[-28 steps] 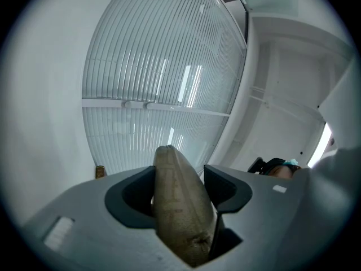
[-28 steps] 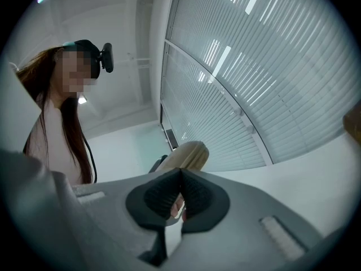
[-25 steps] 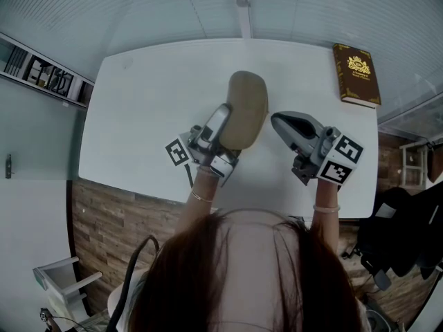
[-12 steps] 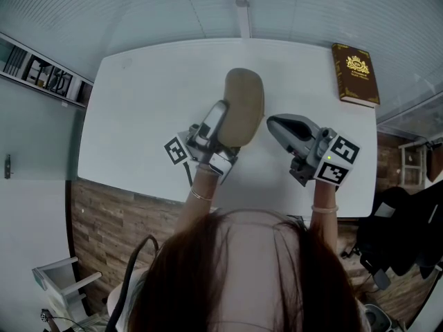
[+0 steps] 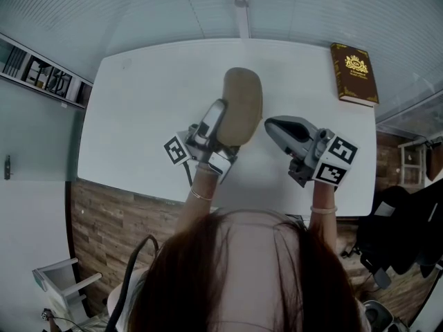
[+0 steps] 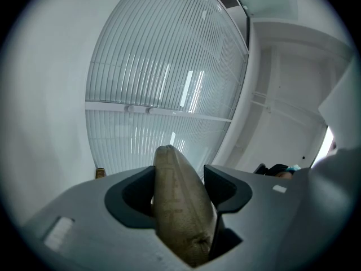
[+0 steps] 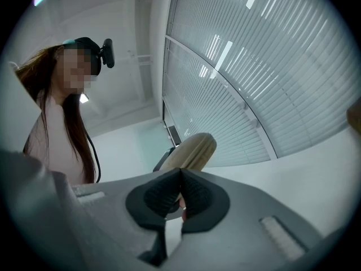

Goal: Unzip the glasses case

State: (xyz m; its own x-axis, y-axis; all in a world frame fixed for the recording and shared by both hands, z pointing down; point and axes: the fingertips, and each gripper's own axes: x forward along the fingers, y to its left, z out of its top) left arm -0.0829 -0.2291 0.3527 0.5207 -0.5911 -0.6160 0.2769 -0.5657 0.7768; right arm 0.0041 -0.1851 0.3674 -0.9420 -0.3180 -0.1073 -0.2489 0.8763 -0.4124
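Slightly leftward go the glasses case [image 5: 242, 102] and right tongs [image 5: 271, 124]. It's clamped aloft in the left tongs [image 6: 179, 176] for steadiness. Clenched empty, the right tongs hover beside it, likely zipper-bound.

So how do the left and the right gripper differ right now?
The left gripper has its jaws wide, clamped on the case. The right gripper has its jaws shut together, and whether on anything I cannot tell. The left gripper tilts up more steeply than the right gripper. Both hang above the table, side by side.
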